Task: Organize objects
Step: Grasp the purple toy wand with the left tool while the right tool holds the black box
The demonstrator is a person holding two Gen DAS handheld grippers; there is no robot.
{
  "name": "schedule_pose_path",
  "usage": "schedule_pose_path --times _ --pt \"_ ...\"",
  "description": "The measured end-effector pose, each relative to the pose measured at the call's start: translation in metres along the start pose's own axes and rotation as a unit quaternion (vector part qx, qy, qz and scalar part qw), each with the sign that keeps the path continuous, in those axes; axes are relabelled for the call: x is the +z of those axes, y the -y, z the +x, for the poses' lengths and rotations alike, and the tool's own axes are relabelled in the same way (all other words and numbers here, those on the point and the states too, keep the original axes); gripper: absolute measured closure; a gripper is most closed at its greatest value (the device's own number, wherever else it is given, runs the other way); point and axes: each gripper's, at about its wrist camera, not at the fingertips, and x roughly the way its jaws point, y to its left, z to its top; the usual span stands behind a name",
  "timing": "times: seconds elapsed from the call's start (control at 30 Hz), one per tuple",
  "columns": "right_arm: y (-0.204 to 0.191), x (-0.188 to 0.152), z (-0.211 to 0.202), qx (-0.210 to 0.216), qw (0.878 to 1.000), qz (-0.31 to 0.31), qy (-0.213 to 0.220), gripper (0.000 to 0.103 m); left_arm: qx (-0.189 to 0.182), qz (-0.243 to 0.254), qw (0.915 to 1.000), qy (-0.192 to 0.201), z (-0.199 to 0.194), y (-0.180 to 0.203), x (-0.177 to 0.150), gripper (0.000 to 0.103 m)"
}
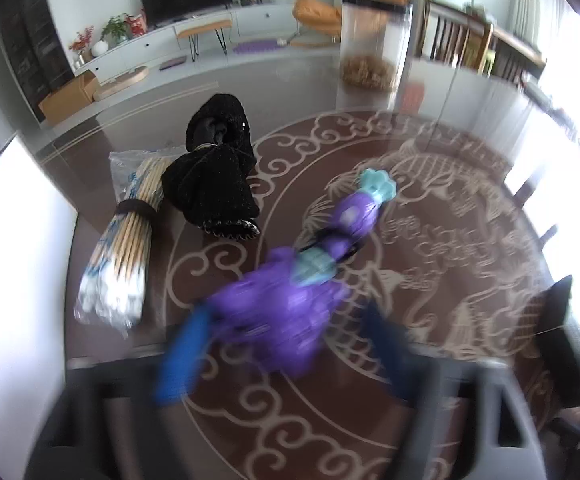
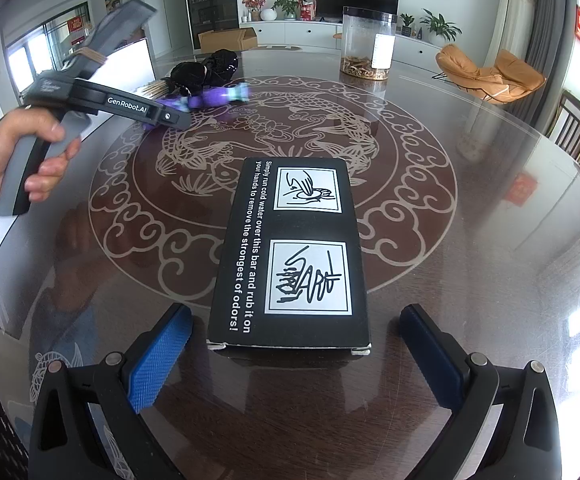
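Purple-and-teal toy (image 1: 290,304) sits low-centre in the left wrist view, blurred, between the blue pads of the left hand-held gripper (image 1: 286,356). Jaws partly closed around it; blur hides whether the pads actually press on it, so grip cannot be told. Toy's teal tip points toward upper right of the frame. Left of it: a bundle of wooden sticks (image 1: 130,240) in plastic wrap, banded in black, lying on the glass tabletop (image 1: 450,240). Black fabric item (image 1: 218,176) touches the bundle's upper end. Clear canister (image 1: 370,44) with brown contents stands at top centre, well apart.

Right wrist view: right hand-held gripper (image 2: 296,356) wide, pads either side of the near end of a black box (image 2: 294,256) with white printed text, not touching it. Box lies flat, frame centre. A hand (image 2: 18,160) at left edge holds the left hand-held gripper's handle, upper left of the frame, over the toy (image 2: 210,98). Canister (image 2: 368,44) top centre.
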Motion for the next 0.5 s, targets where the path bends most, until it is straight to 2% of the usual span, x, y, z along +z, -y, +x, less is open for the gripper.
schedule_pose_path --times 0.07,0.2,0.3,0.37,0.43,0.5 --pt "0.000 0.000 0.000 0.000 1.000 0.000 0.000 0.000 0.017 -0.006 0.9998 0.006 -0.007 0.005 -0.012 0.053" --pt "0.000 0.000 0.000 0.000 1.000 0.000 0.000 0.000 0.018 -0.019 0.9995 0.018 -0.032 0.017 -0.059 0.053" --pt "0.000 0.000 0.000 0.000 1.000 0.000 0.000 0.000 0.015 -0.032 0.9993 0.008 -0.052 0.025 -0.096 0.052" --pt "0.000 0.000 0.000 0.000 1.000 0.000 0.000 0.000 -0.008 -0.027 0.9996 -0.006 -0.066 0.030 -0.112 0.023" --pt "0.000 0.000 0.000 0.000 1.000 0.000 0.000 0.000 -0.027 -0.018 0.9995 -0.001 -0.078 0.035 -0.121 0.020" --pt "0.000 0.000 0.000 0.000 1.000 0.000 0.000 0.000 -0.008 0.002 0.9997 0.022 -0.089 0.044 -0.122 0.018"
